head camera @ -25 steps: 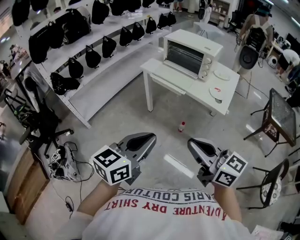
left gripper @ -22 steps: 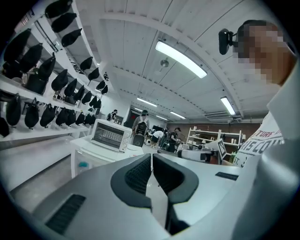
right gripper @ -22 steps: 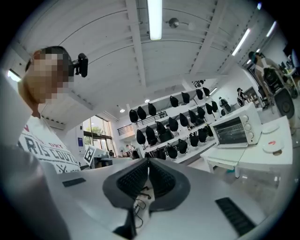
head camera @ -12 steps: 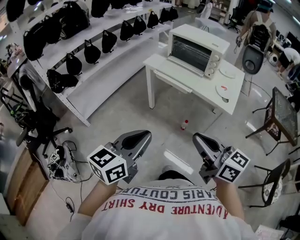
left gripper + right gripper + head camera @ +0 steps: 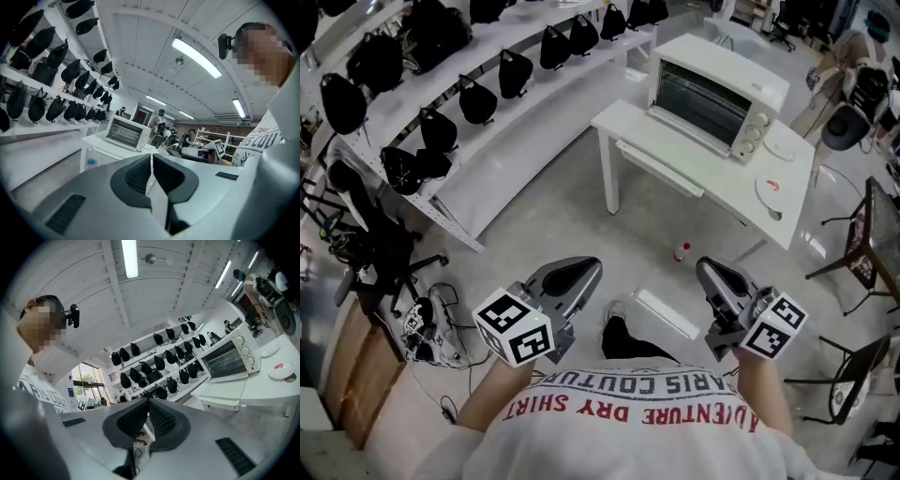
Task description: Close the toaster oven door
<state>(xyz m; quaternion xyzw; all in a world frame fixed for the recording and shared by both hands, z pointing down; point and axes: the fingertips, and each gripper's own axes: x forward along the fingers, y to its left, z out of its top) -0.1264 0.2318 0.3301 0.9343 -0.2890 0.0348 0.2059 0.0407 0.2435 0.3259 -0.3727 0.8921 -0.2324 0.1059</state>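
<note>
A wide workshop floor is seen from above. A white box-shaped toaster oven with a dark glass front [image 5: 717,94] is set on a white rectangular table [image 5: 630,122], well ahead of the person and towards the upper right of the head view. Two round control knobs are seen at the right of the oven's front. At this range it cannot be told whether its door is fully shut. Two white round plates [image 5: 772,191] are laid on the table to the right of the oven, and a small clear bottle with a red cap [image 5: 682,251] is stood on the grey floor near the table.

The grey left gripper [image 5: 581,272] and the grey right gripper [image 5: 714,275] are held low and side by side, close to the person's white T-shirt with red lettering [image 5: 647,412], well apart from the oven and aimed roughly towards the table. In the left gripper view, the left gripper [image 5: 151,157] is shown with its ribbed black pads pressed together and nothing between them; the oven [image 5: 125,133] is seen far beyond the tips. In the right gripper view, the right gripper [image 5: 148,402] is likewise closed and empty, with the oven [image 5: 229,358] off to the right.

White wall shelves [image 5: 534,89] hung with black bags [image 5: 478,99] are ranged along the left.
</note>
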